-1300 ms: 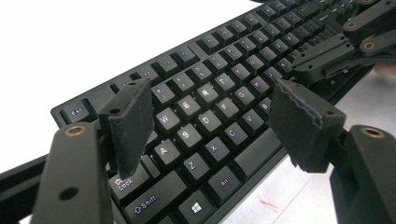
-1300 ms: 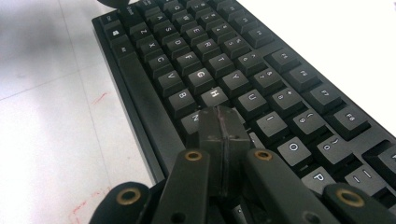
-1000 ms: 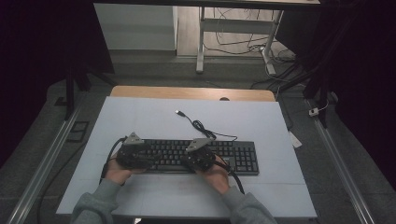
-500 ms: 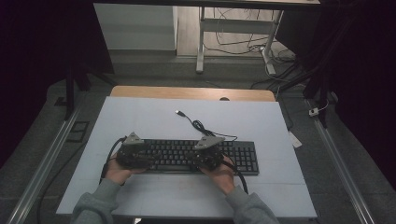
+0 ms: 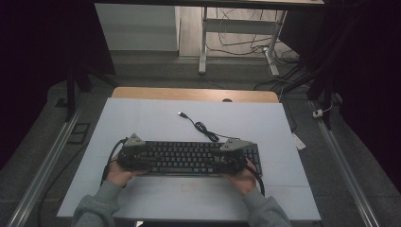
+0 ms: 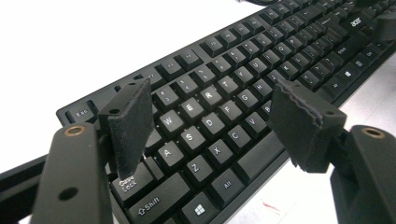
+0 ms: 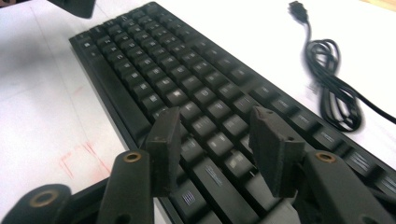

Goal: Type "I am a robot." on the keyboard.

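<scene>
Lying flat along the near half of the white surface (image 5: 156, 118), the black keyboard (image 5: 189, 158) had a gripper poised over each end. The left gripper (image 6: 210, 116) hung above the letter keys at the left end, its jaws spread wide with nothing between them; the right gripper (image 7: 215, 144) hovered over the right end, its jaws likewise parted and empty. Just beyond the keyboard's far edge its cable (image 5: 204, 128) lay in a loose coil, running out to a USB plug (image 5: 181, 114) farther up the surface. Nothing stood between the grippers and the keys. Legends read clearly at the left end: Esc, Caps Lock, Shift, Alt, and Q-W-E-R-T rows, while a small "acer" mark (image 6: 353, 19) showed at the keyboard's far corner. Faint red marks (image 7: 74, 163) stained the surface beside the near edge.
</scene>
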{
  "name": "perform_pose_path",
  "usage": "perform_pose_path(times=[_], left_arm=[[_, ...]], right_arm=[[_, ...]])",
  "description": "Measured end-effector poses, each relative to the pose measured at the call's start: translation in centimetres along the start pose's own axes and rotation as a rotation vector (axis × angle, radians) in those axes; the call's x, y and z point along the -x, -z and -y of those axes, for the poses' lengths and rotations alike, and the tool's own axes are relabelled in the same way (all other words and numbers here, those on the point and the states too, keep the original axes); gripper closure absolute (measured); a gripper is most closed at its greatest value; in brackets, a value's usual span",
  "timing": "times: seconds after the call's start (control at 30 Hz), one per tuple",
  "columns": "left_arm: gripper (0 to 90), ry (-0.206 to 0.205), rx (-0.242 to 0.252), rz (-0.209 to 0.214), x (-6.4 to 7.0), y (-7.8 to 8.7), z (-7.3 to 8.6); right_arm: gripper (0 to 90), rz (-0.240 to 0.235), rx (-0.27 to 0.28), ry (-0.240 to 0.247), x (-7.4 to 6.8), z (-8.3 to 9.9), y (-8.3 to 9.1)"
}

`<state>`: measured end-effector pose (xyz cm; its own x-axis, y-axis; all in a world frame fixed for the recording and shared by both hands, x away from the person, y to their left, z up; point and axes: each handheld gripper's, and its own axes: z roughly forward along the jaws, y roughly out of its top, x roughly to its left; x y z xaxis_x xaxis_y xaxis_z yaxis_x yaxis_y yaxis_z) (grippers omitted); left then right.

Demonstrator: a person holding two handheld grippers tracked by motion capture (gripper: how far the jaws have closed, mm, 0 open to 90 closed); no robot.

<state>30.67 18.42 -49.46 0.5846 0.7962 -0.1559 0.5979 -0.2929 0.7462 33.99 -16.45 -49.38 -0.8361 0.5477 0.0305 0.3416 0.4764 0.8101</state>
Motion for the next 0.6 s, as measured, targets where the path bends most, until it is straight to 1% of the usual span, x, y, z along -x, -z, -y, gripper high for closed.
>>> perform_pose_path(times=[0.13,0.17,0.27,0.33,0.47,0.5,0.57,0.6], left_arm=[[30.8,0.000,0.006,0.002,0.0,0.1,0.0],[30.8,0.000,0.004,0.002,0.0,0.1,0.0],[30.9,0.000,0.007,0.004,-0.2,0.2,0.0],[31.0,0.003,0.010,0.003,-0.3,0.3,0.0],[31.1,0.002,0.005,0.002,-0.5,0.2,0.0],[31.2,0.003,0.004,0.000,-0.5,0.2,0.1],[31.2,0.006,0.002,-0.004,-0.6,0.2,0.1],[31.2,0.007,0.004,-0.005,-0.7,0.3,0.1]], right_arm=[[51.3,0.021,0.000,-0.010,0.7,0.8,1.0],[51.2,0.022,0.010,-0.014,0.8,1.0,1.2],[50.9,0.050,0.000,-0.009,1.3,1.6,2.1],[50.9,0.060,0.002,-0.018,1.6,2.1,2.6],[50.5,0.070,0.019,-0.032,2.2,2.8,3.7],[50.4,0.075,0.020,-0.028,2.3,3.0,4.0],[50.5,0.090,0.025,-0.034,2.6,3.3,4.5],[50.5,0.086,0.030,-0.040,2.7,3.4,4.7]])
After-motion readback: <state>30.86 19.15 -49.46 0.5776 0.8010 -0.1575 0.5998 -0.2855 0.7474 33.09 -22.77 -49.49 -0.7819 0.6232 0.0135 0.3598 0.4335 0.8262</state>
